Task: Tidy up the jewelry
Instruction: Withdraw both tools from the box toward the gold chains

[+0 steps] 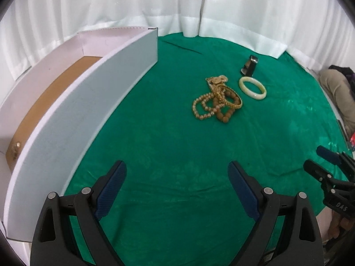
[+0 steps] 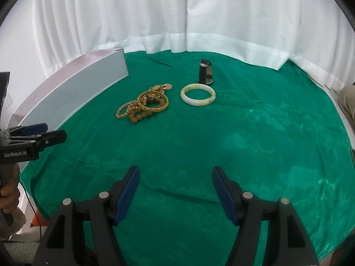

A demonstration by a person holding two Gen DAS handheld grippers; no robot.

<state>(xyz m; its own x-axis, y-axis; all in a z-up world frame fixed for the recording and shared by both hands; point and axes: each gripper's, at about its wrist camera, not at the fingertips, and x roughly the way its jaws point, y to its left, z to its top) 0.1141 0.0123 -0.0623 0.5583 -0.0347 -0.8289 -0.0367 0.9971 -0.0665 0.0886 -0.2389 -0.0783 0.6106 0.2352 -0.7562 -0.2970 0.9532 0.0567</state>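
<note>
While both tools hang above the green cloth that covers the table, neither of them touches any jewelry. The left tool has its two blue-padded fingers wide apart, with only cloth between them. The right tool also has its fingers apart and holds nothing. Each tool is seen from the side in the other view, at the edge of the picture, and a hand grips the handle of the left one.

The jewelry lies near the middle of the cloth, well ahead of both tools. A tangled pile holds a gold bangle, a string of pale gold beads and a string of larger brown beads; these lie on and through each other. Just beside the pile, to its right and apart from it, a pale green-white bangle lies flat. Just behind this bangle stands a small dark stand with something small on top; I cannot tell what it is.

On the left side of the table stands a white box, open at the top, with a brown bottom. Inside it, at the near end, lies one small beaded piece. White curtains hang behind the table.
</note>
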